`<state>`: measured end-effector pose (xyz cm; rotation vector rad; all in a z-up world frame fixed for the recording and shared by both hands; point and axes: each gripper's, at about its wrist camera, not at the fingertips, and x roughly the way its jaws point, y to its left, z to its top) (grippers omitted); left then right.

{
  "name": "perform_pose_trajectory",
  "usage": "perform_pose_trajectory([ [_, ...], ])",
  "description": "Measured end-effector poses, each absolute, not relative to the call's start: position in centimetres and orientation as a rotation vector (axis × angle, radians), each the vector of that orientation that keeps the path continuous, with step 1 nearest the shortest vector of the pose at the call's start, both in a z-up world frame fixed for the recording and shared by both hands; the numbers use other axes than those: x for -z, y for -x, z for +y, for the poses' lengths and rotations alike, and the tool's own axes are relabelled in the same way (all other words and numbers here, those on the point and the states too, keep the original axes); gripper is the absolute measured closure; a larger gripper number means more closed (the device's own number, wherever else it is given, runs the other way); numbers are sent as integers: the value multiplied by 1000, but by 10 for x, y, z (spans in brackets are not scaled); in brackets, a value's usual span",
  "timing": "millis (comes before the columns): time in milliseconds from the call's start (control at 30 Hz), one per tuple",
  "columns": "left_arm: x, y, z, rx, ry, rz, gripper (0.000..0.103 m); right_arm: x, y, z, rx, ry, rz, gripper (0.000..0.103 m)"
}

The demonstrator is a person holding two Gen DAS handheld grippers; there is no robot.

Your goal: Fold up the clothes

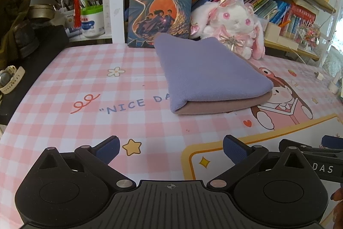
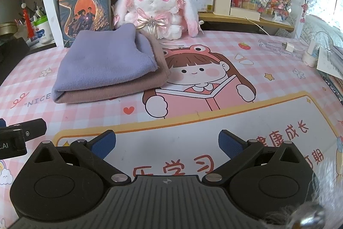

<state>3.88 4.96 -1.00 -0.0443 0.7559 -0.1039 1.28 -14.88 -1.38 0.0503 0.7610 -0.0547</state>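
Your worktop (image 1: 64, 83) wears a pink checked mat, and the folded purple cloth (image 1: 205, 70) lies on a folded brown cloth (image 1: 214, 107) near its back edge. Behind them sits a white plush rabbit (image 2: 158, 8). Your left hand-held gripper (image 1: 170, 148) and right hand-held gripper (image 2: 166, 144) hover nearer, fingers spread, holding nothing.
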Motion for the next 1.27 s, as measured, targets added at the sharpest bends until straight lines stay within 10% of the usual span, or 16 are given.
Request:
perform_pose_trajectory([
  [1267,10,-37,49,123,39,747,0,16,-13,-148,66,-58,774,0],
])
